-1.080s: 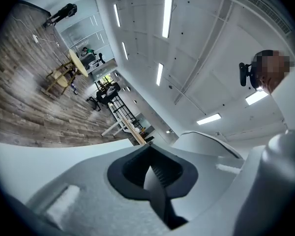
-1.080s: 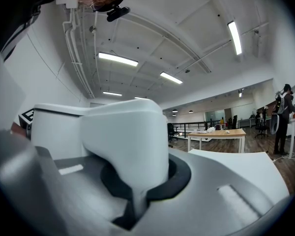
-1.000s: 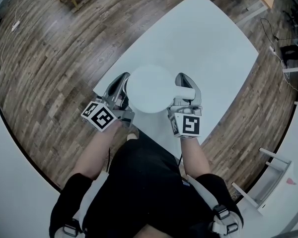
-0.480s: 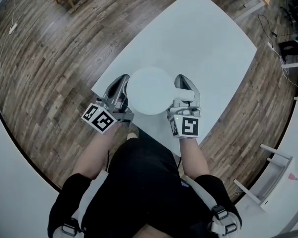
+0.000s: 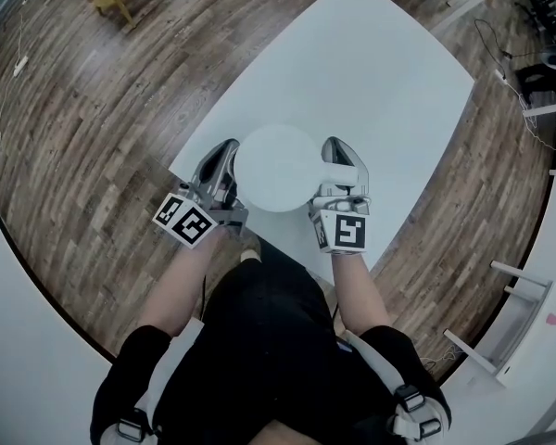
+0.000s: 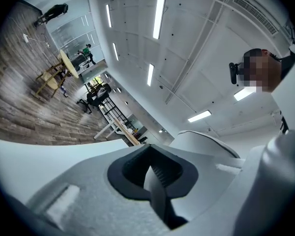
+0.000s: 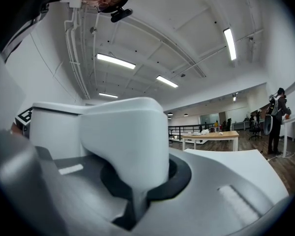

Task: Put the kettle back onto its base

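Dark wood-plank floor (image 5: 93, 109), white table (image 5: 380, 72), white ceiling (image 6: 196, 43) with strip lights (image 6: 159, 16).

Beyond the kettle (image 5: 276, 168) the far stretch of the desk (image 5: 380, 72) lies open to us, and so does the strip to its right. The kettle itself fills the gap between our left tongs (image 5: 224, 151) and right tongs (image 5: 337, 148), so nothing crosses there, and our torso (image 5: 269, 341) seems to crowd the near edge.
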